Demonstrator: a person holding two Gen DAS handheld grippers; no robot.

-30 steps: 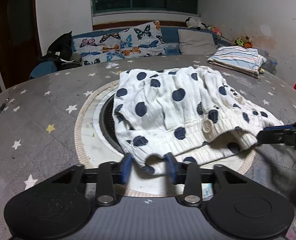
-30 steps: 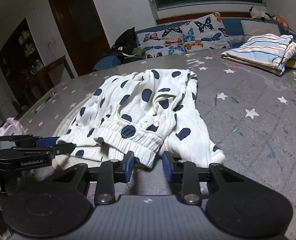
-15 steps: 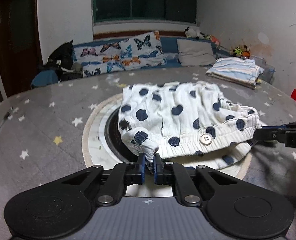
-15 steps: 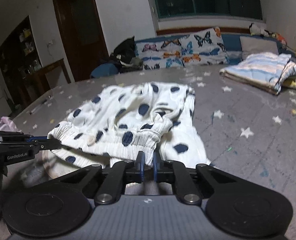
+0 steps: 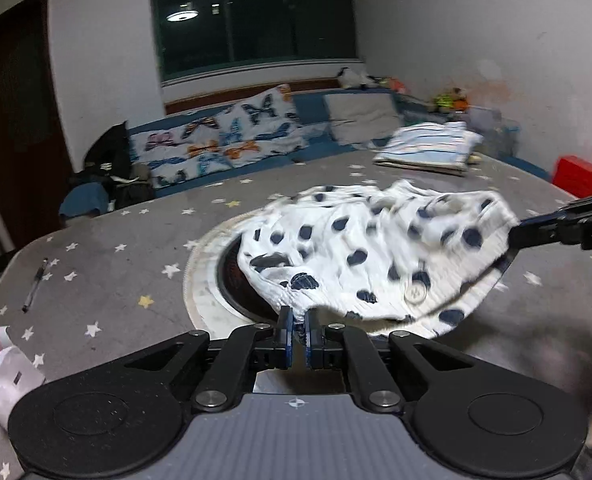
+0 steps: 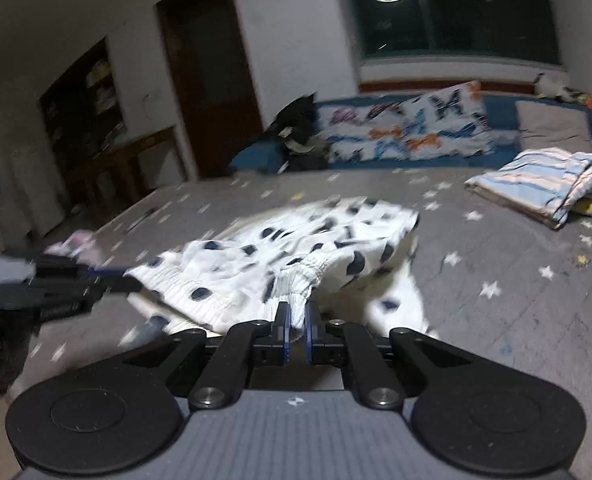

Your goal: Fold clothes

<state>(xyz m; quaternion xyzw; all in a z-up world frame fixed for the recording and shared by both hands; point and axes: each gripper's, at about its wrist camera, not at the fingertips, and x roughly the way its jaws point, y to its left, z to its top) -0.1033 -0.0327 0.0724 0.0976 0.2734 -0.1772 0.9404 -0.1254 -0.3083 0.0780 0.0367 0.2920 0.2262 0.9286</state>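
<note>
1. Left claw (image 5: 299,322): jaws closed on the near left end of the waistband of the polka-dot garment (image 5: 375,256), white cloth pinched between the blue pads. Seen from the right wrist view as a dark blurred shape (image 6: 130,285) at the garment's left edge.
2. Right claw (image 6: 297,316): jaws closed on the gathered elastic waistband at the garment's (image 6: 280,268) other end, cloth bunched between the pads. From the left wrist view it entered from the right edge (image 5: 513,236), gripping the cloth there.
3. Garment: white with dark blue dots, one white button (image 5: 415,291) on the waistband. The waistband edge was held up off the surface between the two claws; the far part lay on the tabletop (image 5: 108,264), partly over a round pale ring with a dark centre (image 5: 232,280). Both views were motion-blurred.
4. Tabletop: grey cover with white and yellow stars.
5. Folded striped cloth (image 5: 427,148): blue and white, at the far right of the tabletop, well apart from the garment.
6. Pen (image 5: 35,284): on the left part of the tabletop.
7. Red box (image 5: 577,176): at the far right edge.
8. Butterfly-print cushion (image 5: 216,144): on the blue sofa beyond the tabletop, under a dark window
</note>
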